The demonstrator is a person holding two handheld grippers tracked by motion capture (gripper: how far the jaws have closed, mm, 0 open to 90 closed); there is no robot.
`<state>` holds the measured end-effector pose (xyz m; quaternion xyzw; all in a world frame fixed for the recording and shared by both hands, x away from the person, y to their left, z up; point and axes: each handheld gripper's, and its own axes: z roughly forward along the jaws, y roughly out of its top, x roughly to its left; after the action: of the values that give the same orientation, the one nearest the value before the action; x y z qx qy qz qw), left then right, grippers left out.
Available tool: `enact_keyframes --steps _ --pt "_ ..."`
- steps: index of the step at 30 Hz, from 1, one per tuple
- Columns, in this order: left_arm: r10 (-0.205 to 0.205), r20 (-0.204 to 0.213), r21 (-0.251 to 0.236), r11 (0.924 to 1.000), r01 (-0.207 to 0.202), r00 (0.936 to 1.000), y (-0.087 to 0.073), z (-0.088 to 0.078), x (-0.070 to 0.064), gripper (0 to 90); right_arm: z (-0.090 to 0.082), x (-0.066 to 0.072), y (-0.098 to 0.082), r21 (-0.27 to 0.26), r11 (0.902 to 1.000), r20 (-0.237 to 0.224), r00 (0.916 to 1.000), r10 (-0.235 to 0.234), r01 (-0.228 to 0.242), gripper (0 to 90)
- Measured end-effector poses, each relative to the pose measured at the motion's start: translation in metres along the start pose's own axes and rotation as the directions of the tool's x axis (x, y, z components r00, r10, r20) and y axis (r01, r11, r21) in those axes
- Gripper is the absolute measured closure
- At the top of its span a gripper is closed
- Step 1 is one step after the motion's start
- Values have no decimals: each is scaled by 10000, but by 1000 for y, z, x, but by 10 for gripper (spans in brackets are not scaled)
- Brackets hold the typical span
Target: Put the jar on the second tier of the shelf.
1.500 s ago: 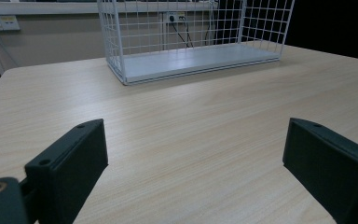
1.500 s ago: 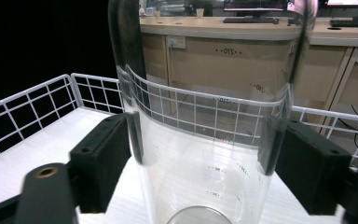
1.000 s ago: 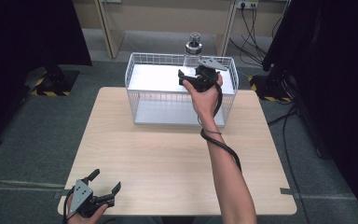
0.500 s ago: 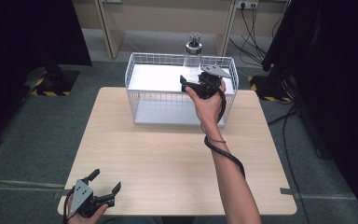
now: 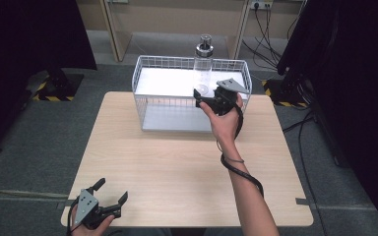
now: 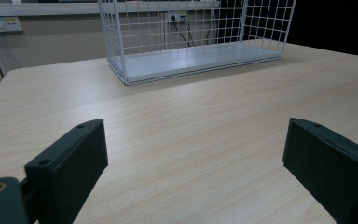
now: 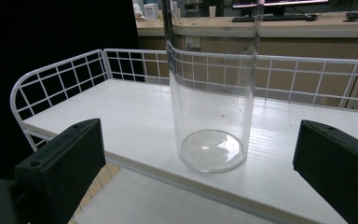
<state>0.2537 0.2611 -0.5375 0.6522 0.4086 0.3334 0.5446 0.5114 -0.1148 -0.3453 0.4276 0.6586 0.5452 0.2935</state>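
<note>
The right gripper, jaws spread, faces a clear bottle apparently standing inside the wire basket, while the left gripper, also spread, rests at the bench's near left edge.

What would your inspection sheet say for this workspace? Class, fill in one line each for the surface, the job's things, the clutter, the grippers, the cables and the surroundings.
Surface: light wooden table, bare in front of the basket.
Job's things: white wire basket at the table's far edge; clear bottle with a dark cap stands upright on the basket's raised white shelf.
Clutter: nothing seen.
Grippers: left gripper open, low at the near edge, holding nothing; right gripper open at the basket, jaws either side of the bottle's base, not touching it.
Cables: black cable trails along the right forearm; more cables on the floor behind.
Surroundings: grey floor, black curtains both sides.
</note>
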Motion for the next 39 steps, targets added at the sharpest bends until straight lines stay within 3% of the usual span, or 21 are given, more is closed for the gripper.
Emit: enact_keyframes --steps 20,39 --pt "26 -30 4 10000 -26 10000 0 0 0 59 -31 3 -29 161 9987 -302 9984 -474 479 22" --pt "67 -81 13 10000 -67 9999 0 0 -1 59 -62 -7 -57 464 9963 -248 9971 -713 723 20"
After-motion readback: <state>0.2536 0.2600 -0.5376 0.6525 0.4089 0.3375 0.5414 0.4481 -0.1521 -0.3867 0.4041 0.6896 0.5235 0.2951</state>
